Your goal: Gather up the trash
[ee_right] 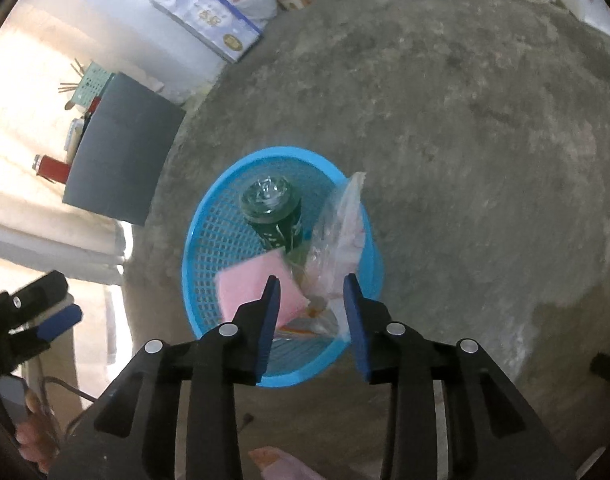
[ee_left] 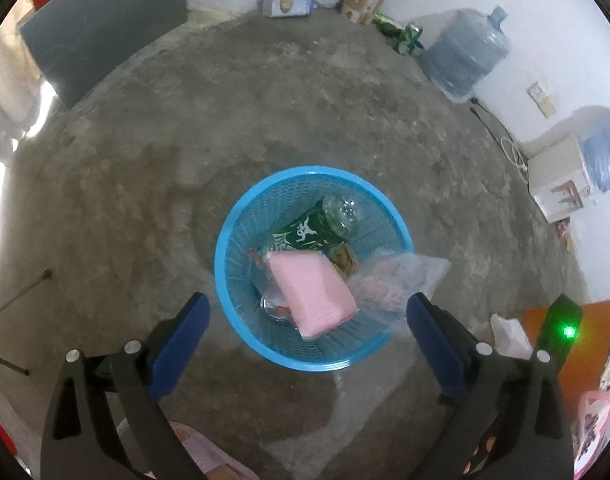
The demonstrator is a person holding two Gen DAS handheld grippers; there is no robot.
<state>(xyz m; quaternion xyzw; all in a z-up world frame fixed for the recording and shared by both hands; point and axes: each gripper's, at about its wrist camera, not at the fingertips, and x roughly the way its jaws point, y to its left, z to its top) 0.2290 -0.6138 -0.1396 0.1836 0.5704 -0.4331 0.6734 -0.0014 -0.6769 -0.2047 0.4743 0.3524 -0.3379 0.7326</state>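
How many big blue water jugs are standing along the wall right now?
2. One water jug stands on the floor by the far wall, right of the green cans. The second jug sits at the right edge beside a white box, partly cropped. Others may be out of frame.

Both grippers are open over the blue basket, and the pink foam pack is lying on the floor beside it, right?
Not quite. The pink foam pack lies inside the blue basket, on the other trash, as the left wrist view shows. The rest holds: the left gripper and right gripper are open over the basket.
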